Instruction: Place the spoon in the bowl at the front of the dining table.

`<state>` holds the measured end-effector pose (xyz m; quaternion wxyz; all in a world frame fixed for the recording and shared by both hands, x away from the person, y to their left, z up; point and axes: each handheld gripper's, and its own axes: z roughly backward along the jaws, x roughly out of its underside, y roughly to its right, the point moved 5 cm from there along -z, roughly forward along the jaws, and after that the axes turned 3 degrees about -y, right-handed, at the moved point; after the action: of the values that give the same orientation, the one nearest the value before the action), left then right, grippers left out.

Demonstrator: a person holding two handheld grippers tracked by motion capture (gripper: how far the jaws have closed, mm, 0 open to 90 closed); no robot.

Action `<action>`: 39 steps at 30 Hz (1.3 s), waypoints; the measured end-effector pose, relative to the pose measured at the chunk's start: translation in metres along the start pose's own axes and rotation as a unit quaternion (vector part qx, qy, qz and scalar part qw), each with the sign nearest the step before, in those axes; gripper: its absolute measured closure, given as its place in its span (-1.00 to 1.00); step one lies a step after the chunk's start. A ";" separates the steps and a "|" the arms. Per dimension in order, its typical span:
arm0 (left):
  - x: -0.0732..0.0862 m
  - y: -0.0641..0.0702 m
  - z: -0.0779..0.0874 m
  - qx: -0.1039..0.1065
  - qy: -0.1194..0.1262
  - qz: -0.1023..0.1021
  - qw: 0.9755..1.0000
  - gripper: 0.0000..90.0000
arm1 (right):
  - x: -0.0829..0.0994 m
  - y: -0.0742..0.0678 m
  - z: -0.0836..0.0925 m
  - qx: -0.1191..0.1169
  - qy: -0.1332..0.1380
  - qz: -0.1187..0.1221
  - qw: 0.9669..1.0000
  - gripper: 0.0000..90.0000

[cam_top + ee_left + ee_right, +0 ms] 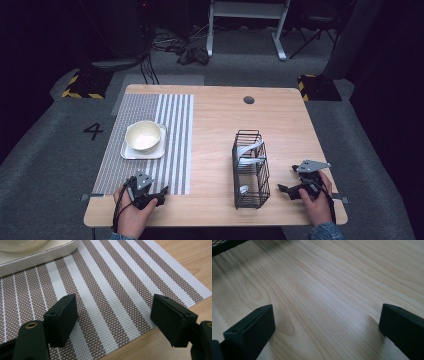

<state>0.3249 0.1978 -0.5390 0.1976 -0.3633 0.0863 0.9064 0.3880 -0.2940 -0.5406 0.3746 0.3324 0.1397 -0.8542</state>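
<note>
The left gripper (159, 195) stands released over the striped placemat (175, 145), the bowl (143, 135) beyond its jaws. The right gripper (286, 190), released, rests beside the wire basket (250, 170).

Striped placemat (150, 145) flat, near left; black wire basket (250, 170) upright.

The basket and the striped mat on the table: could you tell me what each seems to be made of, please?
The basket looks like thin metal wire with a matt black coating: an open grid of fine straight rods that you can see through. The mat appears to be woven plastic or vinyl mesh, brown with white stripes; the left gripper view shows its coarse, regular weave. Textile fibre cannot be ruled out.
</note>
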 end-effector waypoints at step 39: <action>-0.016 0.009 0.023 0.010 0.013 -0.015 1.000 -0.47 | 0.000 0.000 0.000 -0.001 0.000 0.001 1.000 -0.99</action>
<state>0.3173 0.1916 -0.5115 0.2140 -0.3741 0.0922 0.8976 0.3879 -0.2939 -0.5406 0.3753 0.3321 0.1401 -0.8539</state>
